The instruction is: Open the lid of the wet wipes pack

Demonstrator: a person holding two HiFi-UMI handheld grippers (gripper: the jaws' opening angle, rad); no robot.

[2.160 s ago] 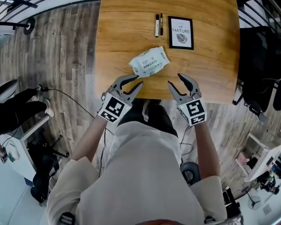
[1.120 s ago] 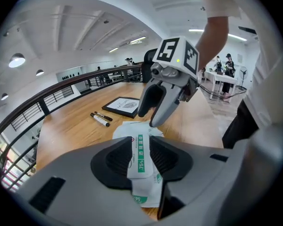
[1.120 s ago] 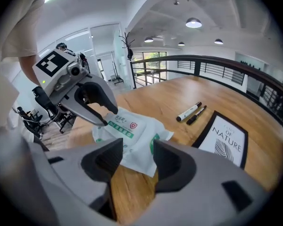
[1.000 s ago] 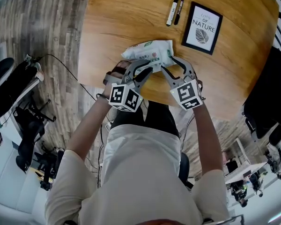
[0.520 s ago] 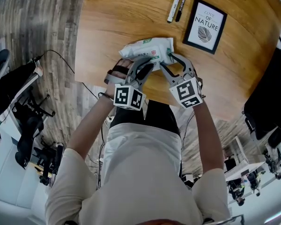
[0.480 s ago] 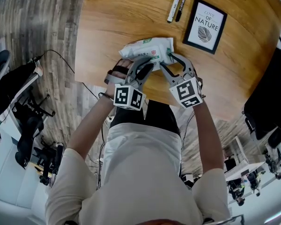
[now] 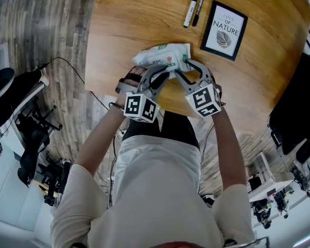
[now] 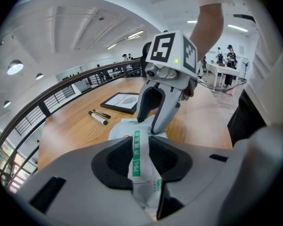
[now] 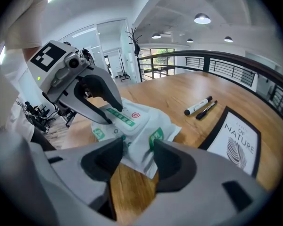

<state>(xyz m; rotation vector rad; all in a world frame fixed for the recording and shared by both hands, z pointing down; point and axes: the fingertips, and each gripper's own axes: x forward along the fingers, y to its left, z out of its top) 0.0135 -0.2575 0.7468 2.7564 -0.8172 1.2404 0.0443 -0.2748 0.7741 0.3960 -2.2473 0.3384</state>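
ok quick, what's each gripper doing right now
left gripper: shut on the wet wipes pack.
right gripper: open, jaws either side of the pack's edge.

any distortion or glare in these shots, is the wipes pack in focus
Left gripper view: strong fisheye, the railing bows, corners black, wet wipes pack sharp. Right gripper view: same bowing, ceiling lamps blown out. Head view: even light, table edge curved.

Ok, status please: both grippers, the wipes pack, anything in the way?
Left gripper shut on wet wipes pack. Right gripper open, jaws either side of its edge. Lid flat, not yet open. Markers, framed print lie apart.
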